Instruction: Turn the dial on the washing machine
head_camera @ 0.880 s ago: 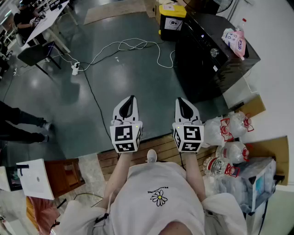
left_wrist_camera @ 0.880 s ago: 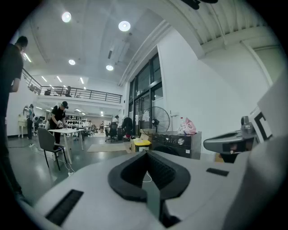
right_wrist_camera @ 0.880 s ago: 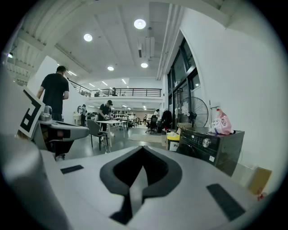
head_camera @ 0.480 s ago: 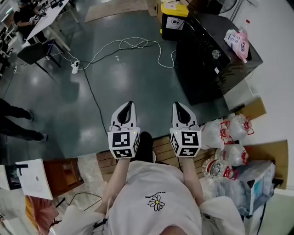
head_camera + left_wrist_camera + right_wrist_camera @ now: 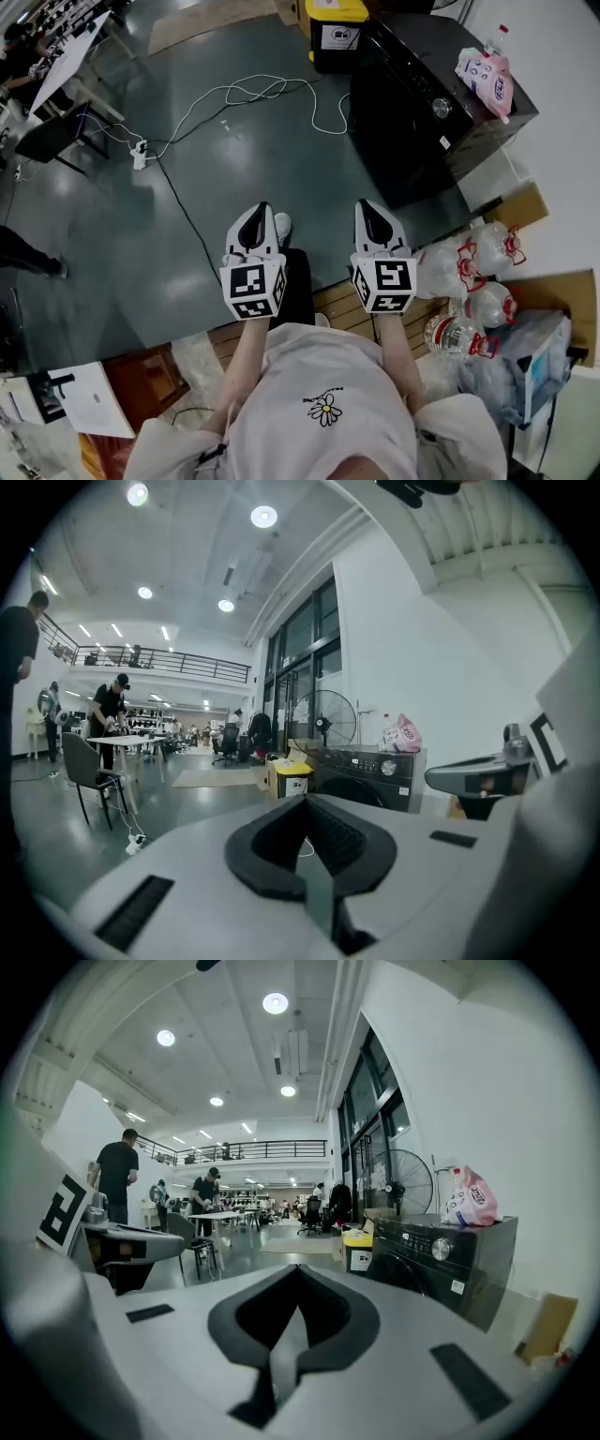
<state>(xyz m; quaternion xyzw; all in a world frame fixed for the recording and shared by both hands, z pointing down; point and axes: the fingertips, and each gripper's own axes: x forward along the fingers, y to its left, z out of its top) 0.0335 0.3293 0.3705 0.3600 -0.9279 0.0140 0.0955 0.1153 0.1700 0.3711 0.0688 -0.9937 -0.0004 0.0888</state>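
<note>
The black washing machine (image 5: pixel 412 112) stands on the floor ahead and to the right, its round silver dial (image 5: pixel 442 107) on the top front panel. Both grippers are held side by side well short of it, over the floor. My left gripper (image 5: pixel 262 208) is shut and empty, and my right gripper (image 5: pixel 366 206) is shut and empty too. In the left gripper view the shut jaws (image 5: pixel 306 808) point toward the machine (image 5: pixel 366 775) and its dial (image 5: pixel 392 767). In the right gripper view the shut jaws (image 5: pixel 298 1271) sit left of the dial (image 5: pixel 441 1249).
A pink detergent pouch (image 5: pixel 487 77) lies on the washer's top. A yellow-lidded bin (image 5: pixel 336 33) stands behind it. A white cable (image 5: pixel 253 94) loops across the floor. Packs of water bottles (image 5: pixel 469 281) and a cardboard box (image 5: pixel 511 211) crowd the right. A wooden pallet (image 5: pixel 337 305) is underfoot.
The person has stepped forward: a shoe now shows ahead between the grippers and the scene has shifted. Both grippers stay shut and side by side.
</note>
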